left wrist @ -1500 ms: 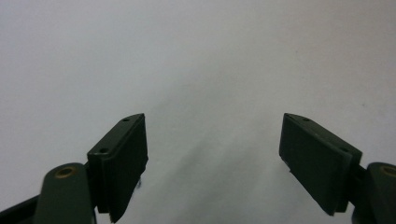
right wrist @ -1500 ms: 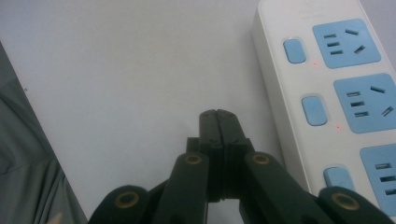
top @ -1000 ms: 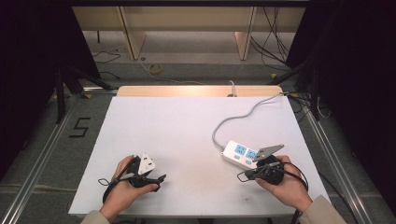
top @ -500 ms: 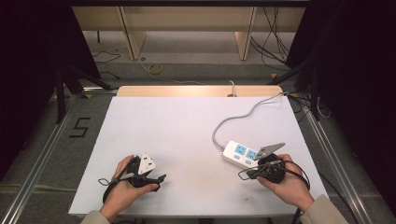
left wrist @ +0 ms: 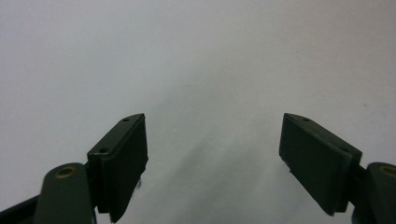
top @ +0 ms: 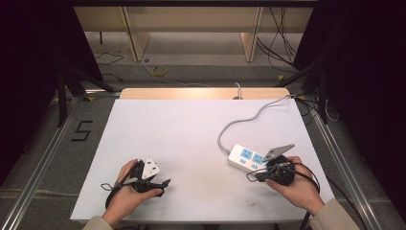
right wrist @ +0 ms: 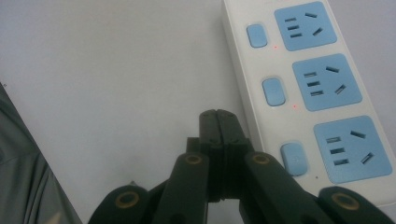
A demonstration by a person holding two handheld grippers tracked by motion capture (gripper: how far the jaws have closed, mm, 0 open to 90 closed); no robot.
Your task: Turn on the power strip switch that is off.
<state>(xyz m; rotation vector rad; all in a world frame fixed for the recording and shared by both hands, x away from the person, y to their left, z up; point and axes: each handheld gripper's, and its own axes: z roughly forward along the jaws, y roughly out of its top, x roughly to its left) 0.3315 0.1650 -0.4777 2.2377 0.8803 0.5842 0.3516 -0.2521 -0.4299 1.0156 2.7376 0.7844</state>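
A white power strip (top: 245, 157) with three blue sockets and three blue switches lies at the right front of the white table (top: 191, 134). Small red lights glow beside two of its switches (right wrist: 273, 91). A hand holds my right gripper (top: 253, 176) just in front of the strip. In the right gripper view this gripper (right wrist: 217, 115) is shut on nothing, and its jaws rest on the table beside the power strip (right wrist: 322, 88), near the nearest switch (right wrist: 294, 158). At the left front another hand holds my left gripper (top: 163, 187). The left gripper (left wrist: 212, 126) stands wide open over bare table.
The strip's grey cord (top: 242, 122) curls back to the table's far edge (top: 201, 93). Metal rails (top: 43, 158) run along both sides of the table. A "5" (top: 81, 130) is marked on the floor at the left. Shelf legs and loose cables lie beyond the table.
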